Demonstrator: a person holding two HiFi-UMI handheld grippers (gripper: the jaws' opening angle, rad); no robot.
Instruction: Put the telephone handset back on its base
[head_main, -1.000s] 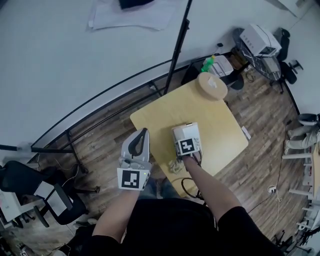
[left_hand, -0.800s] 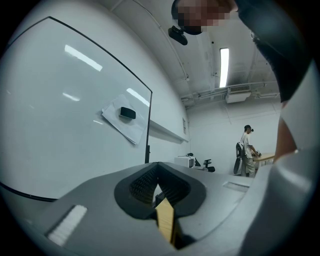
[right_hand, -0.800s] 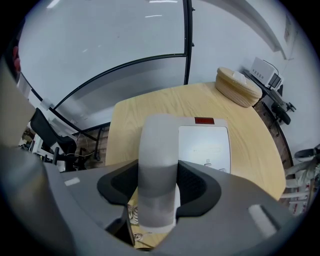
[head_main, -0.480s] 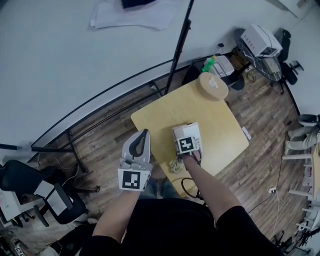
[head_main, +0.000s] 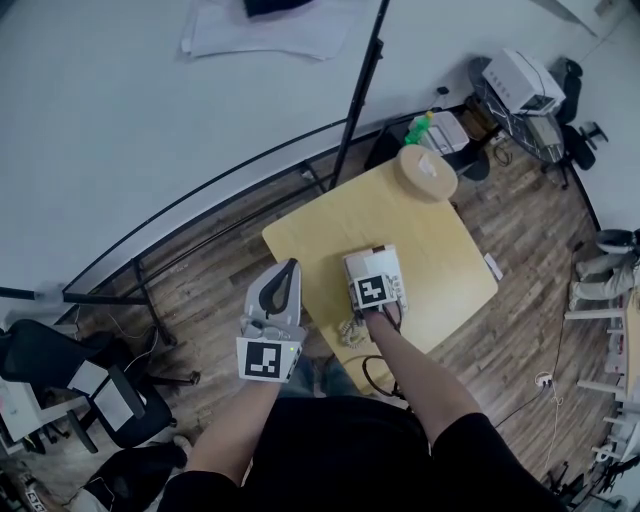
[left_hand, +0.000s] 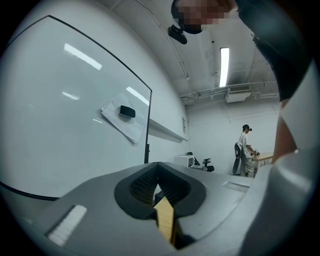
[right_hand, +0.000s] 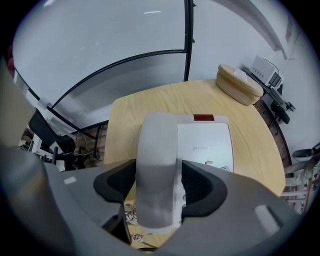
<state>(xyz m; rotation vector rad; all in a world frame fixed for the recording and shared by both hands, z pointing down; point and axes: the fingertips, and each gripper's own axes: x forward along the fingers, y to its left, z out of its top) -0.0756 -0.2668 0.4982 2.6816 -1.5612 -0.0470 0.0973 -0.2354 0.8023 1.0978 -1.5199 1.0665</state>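
Resting lengthwise on its flat pale-grey plastic telephone base (right_hand: 206, 145), the smooth rounded grey handset (right_hand: 157, 142) lies between the right gripper's (right_hand: 158, 186) opening black jaws, toward six o'clock on the light wooden table (right_hand: 250, 132). The left gripper's (left_hand: 159, 184) ribbed jaws are closed, empty.

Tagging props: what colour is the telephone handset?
Light grey; the handset shows best in the right gripper view.

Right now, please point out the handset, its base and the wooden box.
handset (right_hand: 156, 165): right gripper view, middle of its back.
base (right_hand: 207, 140): right gripper view, flat panel.
wooden box (right_hand: 239, 91): right gripper view, its side.
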